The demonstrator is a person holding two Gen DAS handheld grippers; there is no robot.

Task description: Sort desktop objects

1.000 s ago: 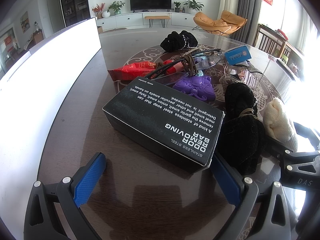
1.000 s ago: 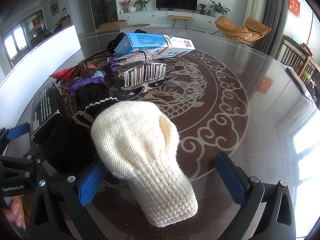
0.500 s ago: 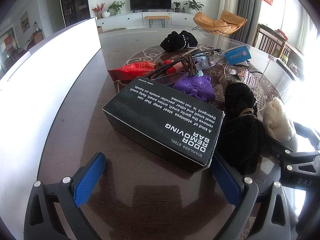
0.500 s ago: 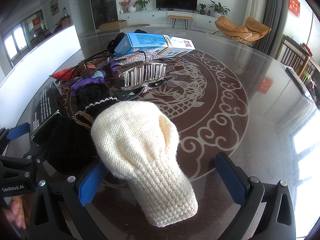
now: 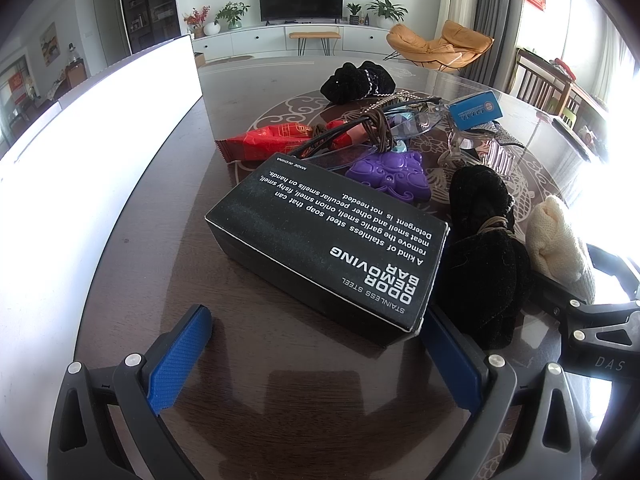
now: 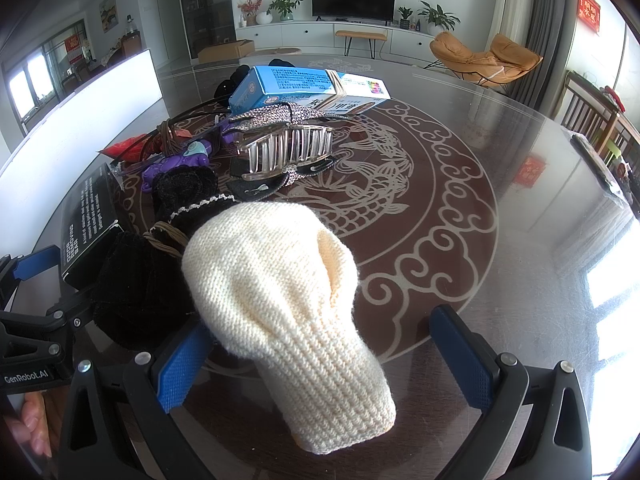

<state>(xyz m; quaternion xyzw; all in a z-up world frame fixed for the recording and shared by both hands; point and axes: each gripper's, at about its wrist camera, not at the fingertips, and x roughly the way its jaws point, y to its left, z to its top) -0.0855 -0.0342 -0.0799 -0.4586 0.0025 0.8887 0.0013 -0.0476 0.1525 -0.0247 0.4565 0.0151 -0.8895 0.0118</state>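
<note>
A black "Odor Removing Bar" box [image 5: 332, 248] lies on the dark table in front of my open left gripper [image 5: 316, 360]; its near corner sits by the right finger. A black velvet pouch [image 5: 484, 276] lies right of the box. A cream knitted glove [image 6: 288, 300] lies between the fingers of my open right gripper [image 6: 324, 360], untouched. The glove also shows in the left wrist view [image 5: 560, 240]. Behind lie a purple toy [image 5: 390, 174], a red snack pack [image 5: 268, 142], glasses [image 5: 412, 120], a clear hair claw [image 6: 288, 150] and blue boxes [image 6: 288, 88].
A white board [image 5: 100, 152] stands along the table's left side. A black scrunchie [image 5: 356, 80] lies at the back. The round glass table [image 6: 480, 200] has an ornate pattern. The left gripper's body [image 6: 36, 332] is beside the pouch in the right wrist view.
</note>
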